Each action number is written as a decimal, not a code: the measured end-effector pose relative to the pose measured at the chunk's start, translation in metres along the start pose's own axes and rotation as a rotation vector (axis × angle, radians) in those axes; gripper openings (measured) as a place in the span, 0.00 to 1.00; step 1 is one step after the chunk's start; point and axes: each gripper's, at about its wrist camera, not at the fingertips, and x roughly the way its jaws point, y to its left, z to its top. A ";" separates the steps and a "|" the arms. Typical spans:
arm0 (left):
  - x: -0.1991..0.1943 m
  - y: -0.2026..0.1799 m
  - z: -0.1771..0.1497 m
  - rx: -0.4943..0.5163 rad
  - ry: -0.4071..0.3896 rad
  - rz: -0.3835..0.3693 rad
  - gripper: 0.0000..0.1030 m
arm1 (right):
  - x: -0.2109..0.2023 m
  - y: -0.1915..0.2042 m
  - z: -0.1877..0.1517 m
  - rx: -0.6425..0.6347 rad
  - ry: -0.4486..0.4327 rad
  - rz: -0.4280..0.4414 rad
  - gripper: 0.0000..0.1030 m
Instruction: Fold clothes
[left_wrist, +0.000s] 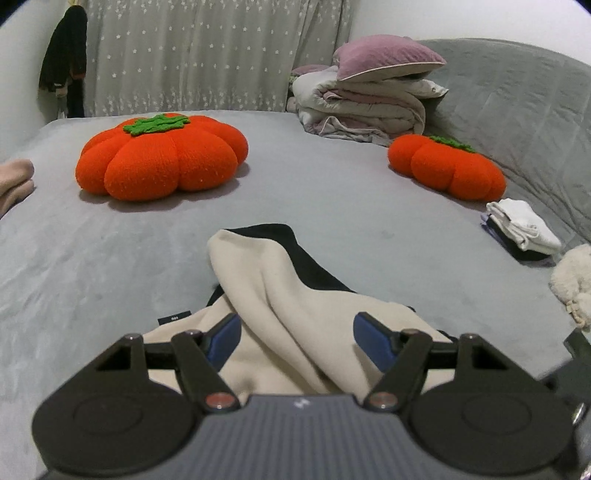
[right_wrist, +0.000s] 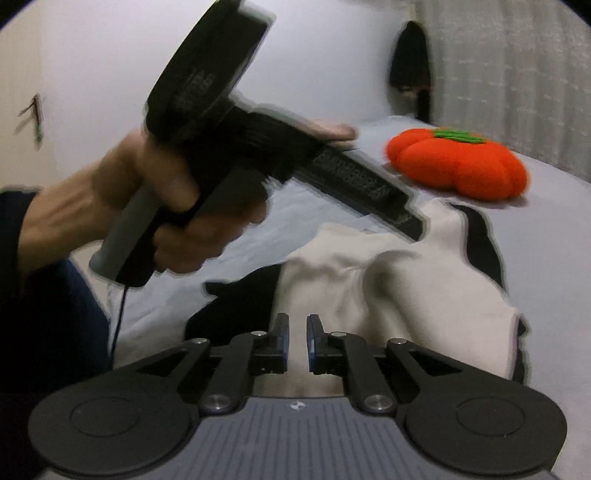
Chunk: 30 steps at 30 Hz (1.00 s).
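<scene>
I have the cream-and-black garment (left_wrist: 295, 295) lying rumpled in the lower middle of the left wrist view, on the grey bed cover (left_wrist: 110, 258), with one cream sleeve or flap thrown up toward frame centre and black fabric showing behind it. My left gripper (left_wrist: 295, 339) sits low over it with its jaws spread wide, cloth between the blue pads (left_wrist: 373, 343) but nothing clamped. In the right wrist view my right gripper (right_wrist: 297, 343) is at the bottom centre above the same garment, jaws drawn close with a narrow gap and gripping nothing I can see; the left hand (right_wrist: 166, 206) fills the left of that blurred frame.

The fold looks barely begun (the cloth is still a heap). To do this step well, I would close the left jaws on a single layer near an edge, not the bunched ridge, and set the right one on a matching corner so both lift evenly. The two orange pumpkin cushions (left_wrist: 162, 155) and the folded stack (left_wrist: 521, 229) at the right edge are well apart, so there is room to spread it flat.
</scene>
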 end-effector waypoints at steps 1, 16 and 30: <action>0.002 0.000 0.000 0.003 0.001 0.003 0.67 | -0.004 -0.010 0.003 0.042 -0.012 -0.017 0.15; 0.027 -0.023 -0.003 0.083 0.038 0.000 0.54 | -0.042 -0.124 -0.006 0.564 0.034 -0.163 0.37; 0.002 -0.009 0.003 -0.007 -0.011 -0.042 0.17 | -0.060 -0.103 0.014 0.433 -0.124 -0.140 0.12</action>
